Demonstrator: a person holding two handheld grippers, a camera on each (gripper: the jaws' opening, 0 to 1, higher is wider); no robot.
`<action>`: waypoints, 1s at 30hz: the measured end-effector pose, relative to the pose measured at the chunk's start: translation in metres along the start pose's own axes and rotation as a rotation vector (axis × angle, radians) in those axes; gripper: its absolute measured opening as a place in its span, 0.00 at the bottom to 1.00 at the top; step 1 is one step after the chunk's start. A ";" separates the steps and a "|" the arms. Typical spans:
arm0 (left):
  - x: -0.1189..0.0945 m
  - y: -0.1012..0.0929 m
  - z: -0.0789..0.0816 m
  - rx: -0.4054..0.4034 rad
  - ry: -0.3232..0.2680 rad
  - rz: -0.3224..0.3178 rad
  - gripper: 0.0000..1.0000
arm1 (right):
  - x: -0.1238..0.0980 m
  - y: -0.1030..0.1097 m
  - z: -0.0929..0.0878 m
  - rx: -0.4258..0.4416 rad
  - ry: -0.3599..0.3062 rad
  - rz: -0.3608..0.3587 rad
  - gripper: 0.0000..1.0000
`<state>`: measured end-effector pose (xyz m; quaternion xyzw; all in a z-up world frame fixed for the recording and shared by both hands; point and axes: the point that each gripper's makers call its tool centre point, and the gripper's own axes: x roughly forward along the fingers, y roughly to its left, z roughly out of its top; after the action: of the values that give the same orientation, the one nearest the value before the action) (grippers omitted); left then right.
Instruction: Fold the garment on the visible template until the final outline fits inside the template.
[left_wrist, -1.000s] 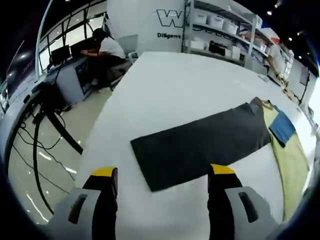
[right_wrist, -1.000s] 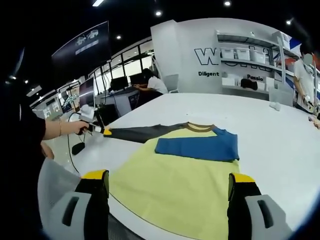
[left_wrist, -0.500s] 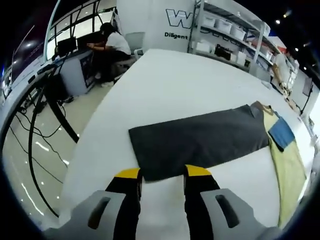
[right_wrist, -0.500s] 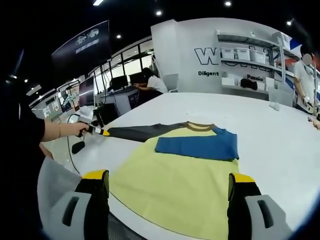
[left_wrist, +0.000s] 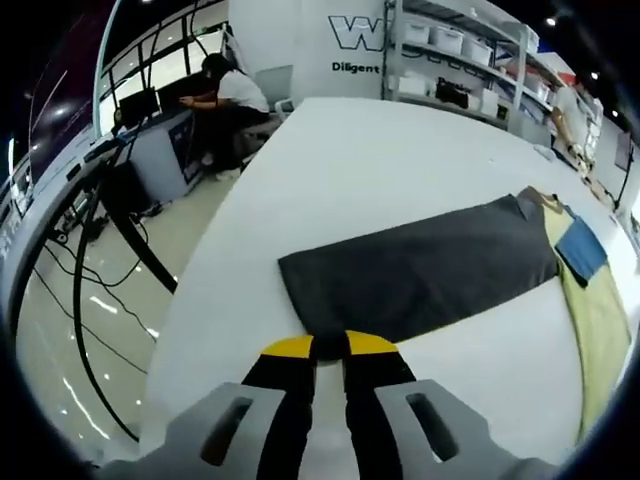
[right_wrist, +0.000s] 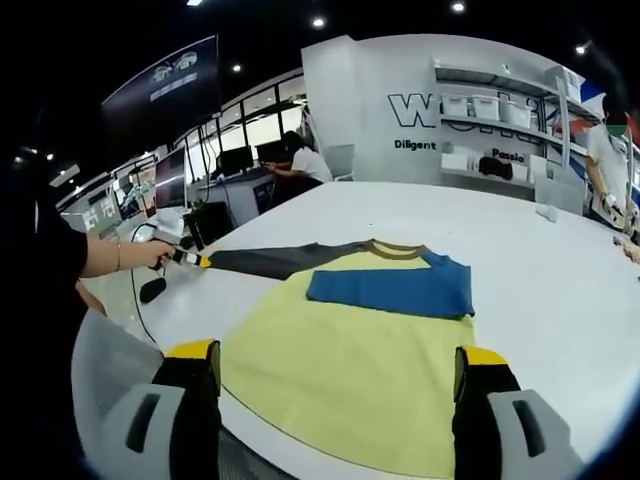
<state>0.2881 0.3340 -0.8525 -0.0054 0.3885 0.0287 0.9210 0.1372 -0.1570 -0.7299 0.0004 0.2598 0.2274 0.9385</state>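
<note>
Left gripper view: dark grey sleeve (left_wrist: 420, 270) pinched at its cuff by the left gripper (left_wrist: 328, 345).
Its long axis runs toward 2 o'clock to the yellow shirt body (right_wrist: 350, 370) on the white table (left_wrist: 380, 150); the right gripper (right_wrist: 335, 365) hovers unclenched over the hem.

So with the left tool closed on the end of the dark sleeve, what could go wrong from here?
1. The left tool grips only the edge of the dark sleeve, so the cloth might slip out mid-fold.
2. The right tool hangs open above the yellow shirt body, not pinning it; pulling the sleeve could drag the shirt across the white table.
</note>
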 end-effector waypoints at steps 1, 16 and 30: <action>0.000 0.000 0.000 0.007 -0.002 -0.001 0.11 | 0.000 0.001 0.000 0.003 0.001 0.004 0.98; -0.010 -0.005 0.002 0.036 0.001 -0.027 0.05 | -0.002 0.002 -0.002 -0.005 0.008 0.010 0.99; -0.040 -0.054 0.064 0.144 -0.115 -0.152 0.05 | -0.003 0.003 -0.004 -0.018 0.013 0.024 0.99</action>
<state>0.3089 0.2806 -0.7796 0.0327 0.3347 -0.0691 0.9392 0.1319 -0.1562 -0.7317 -0.0064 0.2640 0.2408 0.9340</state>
